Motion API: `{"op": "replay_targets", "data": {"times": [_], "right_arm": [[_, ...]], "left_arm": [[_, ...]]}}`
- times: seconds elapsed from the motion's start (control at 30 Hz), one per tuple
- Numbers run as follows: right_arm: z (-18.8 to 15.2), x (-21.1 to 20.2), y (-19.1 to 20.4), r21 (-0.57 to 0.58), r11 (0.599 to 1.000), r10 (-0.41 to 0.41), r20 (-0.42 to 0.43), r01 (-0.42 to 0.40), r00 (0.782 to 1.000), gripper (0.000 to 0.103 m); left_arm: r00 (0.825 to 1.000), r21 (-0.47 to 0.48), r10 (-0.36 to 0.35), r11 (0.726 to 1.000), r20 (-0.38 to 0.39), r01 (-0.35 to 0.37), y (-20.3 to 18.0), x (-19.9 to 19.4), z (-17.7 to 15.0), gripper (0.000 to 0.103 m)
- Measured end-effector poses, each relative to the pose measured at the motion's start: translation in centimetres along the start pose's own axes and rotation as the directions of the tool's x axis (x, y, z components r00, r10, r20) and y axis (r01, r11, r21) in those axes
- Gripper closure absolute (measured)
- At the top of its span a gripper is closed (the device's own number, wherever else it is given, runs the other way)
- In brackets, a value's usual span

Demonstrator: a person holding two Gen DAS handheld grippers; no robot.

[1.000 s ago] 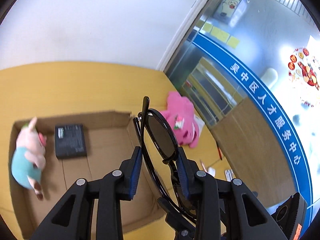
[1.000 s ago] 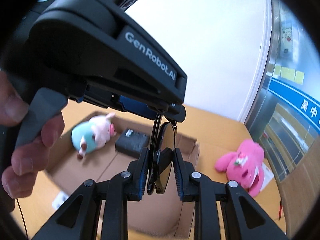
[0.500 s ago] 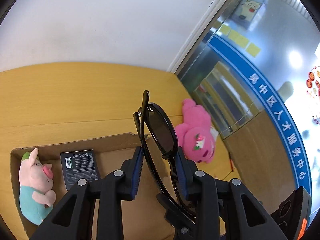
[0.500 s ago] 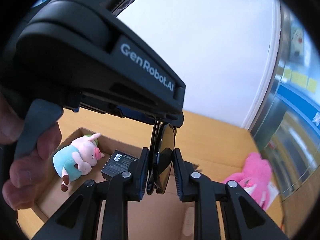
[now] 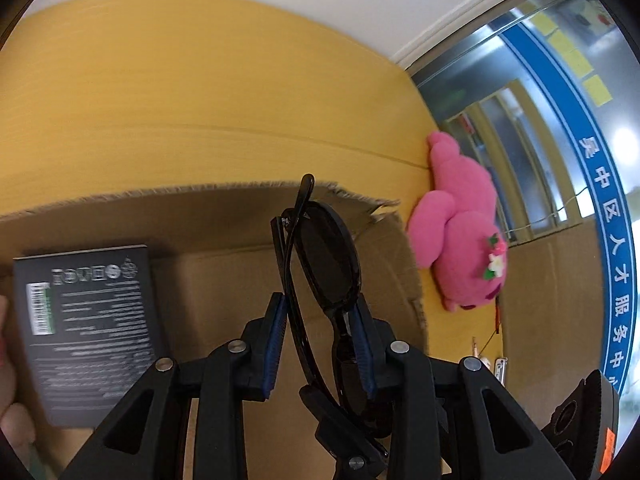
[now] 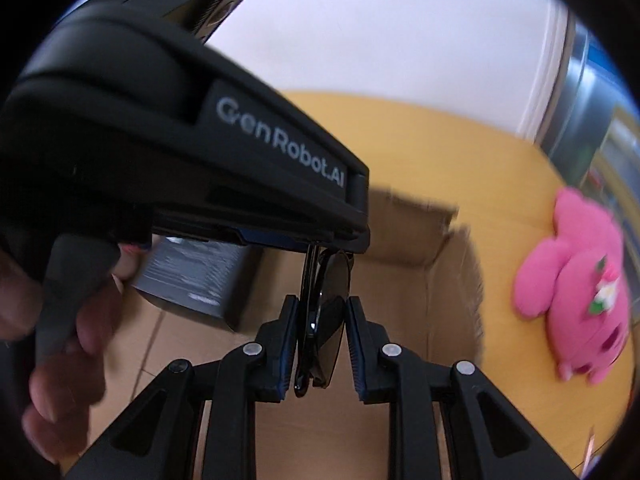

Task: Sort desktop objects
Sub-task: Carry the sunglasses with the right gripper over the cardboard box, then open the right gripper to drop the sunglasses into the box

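Note:
Black sunglasses [image 5: 328, 264] are held folded and upright between the blue pads of my left gripper [image 5: 320, 320], above the open cardboard box [image 5: 224, 208]. The same sunglasses [image 6: 326, 300] also sit between the pads of my right gripper [image 6: 322, 320], whose jaws stand slightly apart from the frame on the right side. A black packaged box [image 5: 88, 320] lies inside the cardboard box at the left. A pink plush toy [image 5: 464, 248] lies on the yellow table to the right of the box.
The left gripper's body [image 6: 180, 140] and the hand holding it fill the left of the right wrist view. Small items [image 5: 496, 364] lie on the table near the plush. A glass wall [image 5: 560, 120] borders the table's right side.
Both grippers with the sunglasses have moved down and closer into the cardboard box. The pig plush has slid out of view at the left. The right gripper's jaws look a little wider.

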State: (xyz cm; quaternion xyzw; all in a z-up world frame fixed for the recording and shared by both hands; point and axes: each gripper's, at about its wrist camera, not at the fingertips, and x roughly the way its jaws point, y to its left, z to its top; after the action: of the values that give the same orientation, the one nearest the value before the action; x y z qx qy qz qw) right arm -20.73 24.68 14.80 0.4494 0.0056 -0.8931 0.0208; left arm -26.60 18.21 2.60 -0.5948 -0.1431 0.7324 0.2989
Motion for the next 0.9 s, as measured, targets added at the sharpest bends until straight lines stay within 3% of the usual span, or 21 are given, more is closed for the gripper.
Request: {"op": "replay_targets", "data": {"times": [0.3, 0.47, 0.57, 0.67, 0.7, 0.77, 0.8, 0.9], "right_arm": [[-2.6, 4.7, -2.5, 0.052, 0.999, 0.015, -0.156, -0.007, 0.988, 0.081], [-3.4, 5.1, -2.9, 0.066, 0.998, 0.016, -0.152, -0.006, 0.988, 0.080], [-3.8, 5.0, -3.2, 0.069, 0.998, 0.022, -0.148, -0.012, 0.989, 0.079], [-4.5, 4.3, -3.4, 0.076, 0.997, 0.032, -0.141, -0.021, 0.989, 0.070], [-4.8, 3.4, -3.3, 0.059, 0.998, 0.008, -0.120, -0.001, 0.993, 0.057], [-5.4, 1.1, -2.8, 0.024, 0.999, -0.041, -0.056, 0.042, 0.998, 0.034], [-5.8, -0.1, -2.5, 0.016, 0.999, -0.040, -0.024, 0.040, 0.999, 0.032], [-7.4, -4.8, -2.2, 0.026, 0.999, -0.020, 0.062, 0.019, 0.998, 0.028]], "left_arm": [[0.996, -0.037, -0.008, 0.999, -0.089, 0.004, 1.4, 5.3, -0.9, 0.070], [0.996, -0.032, -0.012, 0.999, -0.084, 0.009, 1.5, 5.3, -0.9, 0.069], [0.997, -0.034, 0.025, 0.999, -0.078, -0.028, 1.0, 5.1, -0.9, 0.065], [0.998, -0.035, 0.037, 0.999, -0.059, -0.039, 0.6, 3.3, -1.1, 0.061], [0.999, -0.018, 0.029, 0.999, -0.026, -0.029, 0.2, 2.0, -1.3, 0.060], [0.999, 0.022, 0.000, 1.000, 0.043, -0.001, -1.1, -1.4, -2.2, 0.046], [0.997, 0.041, -0.009, 0.999, 0.074, 0.006, -1.6, -3.0, -2.7, 0.044], [0.973, 0.118, 0.053, 0.990, 0.223, -0.081, -3.2, -9.1, -5.7, 0.035]]}}
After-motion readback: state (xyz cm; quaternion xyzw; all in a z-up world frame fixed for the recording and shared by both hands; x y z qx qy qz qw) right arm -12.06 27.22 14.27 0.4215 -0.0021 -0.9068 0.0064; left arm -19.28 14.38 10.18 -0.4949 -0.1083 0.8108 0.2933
